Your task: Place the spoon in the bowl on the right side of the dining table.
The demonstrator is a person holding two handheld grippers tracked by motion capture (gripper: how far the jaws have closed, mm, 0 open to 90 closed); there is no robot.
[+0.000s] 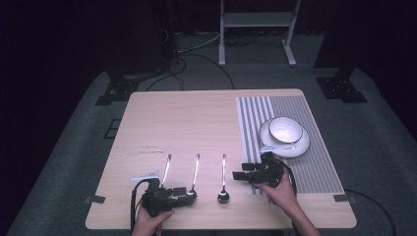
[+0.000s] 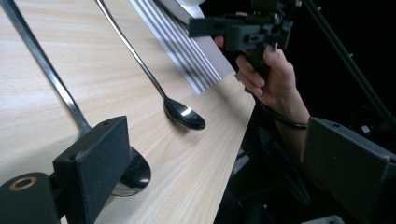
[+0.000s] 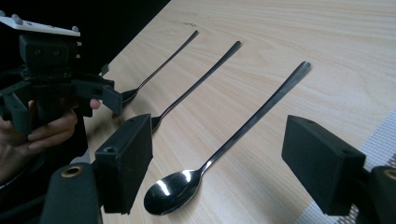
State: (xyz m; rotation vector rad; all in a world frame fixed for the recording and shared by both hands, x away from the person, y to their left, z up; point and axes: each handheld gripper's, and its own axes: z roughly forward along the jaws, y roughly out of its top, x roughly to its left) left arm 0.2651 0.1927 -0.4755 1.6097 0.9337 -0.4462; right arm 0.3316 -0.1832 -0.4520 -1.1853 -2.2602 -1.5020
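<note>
Low over the table (image 1: 196, 118), both hand-held grippers, left (image 1: 180, 194) and right (image 1: 242, 171), point inward, jaws wide, empty.

middle spoon (image 2: 133, 172) bowl partly behind claw, handle cut off

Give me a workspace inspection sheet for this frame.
Surface: wooden table, striped mat on its right part.
Job's things: three spoons side by side, bowls toward the person.
Clutter: bowl on plate on the mat; white spoon on the plate.
Grippers: left gripper open by middle spoon; right gripper open by right spoon.
Cables: one trails from each gripper; more on the floor behind.
Surroundings: dark room, white stand.
</note>
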